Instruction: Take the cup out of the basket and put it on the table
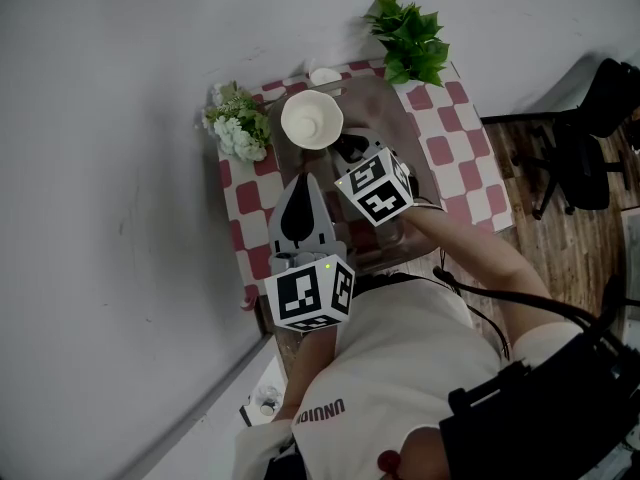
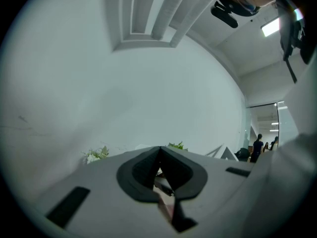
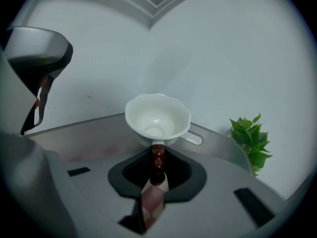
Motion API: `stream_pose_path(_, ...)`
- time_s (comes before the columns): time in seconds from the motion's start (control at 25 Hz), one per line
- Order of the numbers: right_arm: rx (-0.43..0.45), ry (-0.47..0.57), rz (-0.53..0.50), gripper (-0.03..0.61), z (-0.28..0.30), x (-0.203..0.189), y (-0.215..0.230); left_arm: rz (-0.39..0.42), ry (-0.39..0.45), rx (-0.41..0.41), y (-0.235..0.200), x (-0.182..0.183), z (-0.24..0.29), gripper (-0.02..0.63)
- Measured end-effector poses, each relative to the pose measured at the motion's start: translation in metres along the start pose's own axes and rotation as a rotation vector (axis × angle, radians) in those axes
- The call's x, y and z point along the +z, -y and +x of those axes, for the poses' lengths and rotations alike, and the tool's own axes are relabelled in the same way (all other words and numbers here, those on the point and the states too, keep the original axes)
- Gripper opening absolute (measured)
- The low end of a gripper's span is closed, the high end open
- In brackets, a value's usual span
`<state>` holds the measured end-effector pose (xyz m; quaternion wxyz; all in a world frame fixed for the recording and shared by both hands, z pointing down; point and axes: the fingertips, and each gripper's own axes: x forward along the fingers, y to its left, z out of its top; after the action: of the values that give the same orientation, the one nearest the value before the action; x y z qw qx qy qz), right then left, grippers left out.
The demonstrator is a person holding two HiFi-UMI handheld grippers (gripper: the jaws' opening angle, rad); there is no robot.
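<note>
Your right hand-held gripper [image 3: 157, 148] clamps the cup [image 3: 157, 116] up above the counter [image 1: 460, 158], your left hand-held gripper [image 2: 159, 153] closed and empty, so only the set-down looks left.

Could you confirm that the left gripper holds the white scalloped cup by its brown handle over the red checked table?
Not quite: it is the right gripper that holds the white scalloped cup by its brown handle over the red checked table; the right gripper view shows the handle between its jaws.

White shirt [image 1: 400, 368], black cable [image 1: 515, 296]
</note>
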<state>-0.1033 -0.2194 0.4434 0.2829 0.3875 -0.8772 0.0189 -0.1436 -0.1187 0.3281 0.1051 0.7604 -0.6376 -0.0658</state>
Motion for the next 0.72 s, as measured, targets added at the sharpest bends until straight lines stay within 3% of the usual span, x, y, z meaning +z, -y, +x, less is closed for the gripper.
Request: stream_pose_path(0.72,-0.017,0.054,0.005,0.063,-0.013,0.014,0.008,0.004,-0.003,-0.01,0.006,-0.004,0.0,0.012)
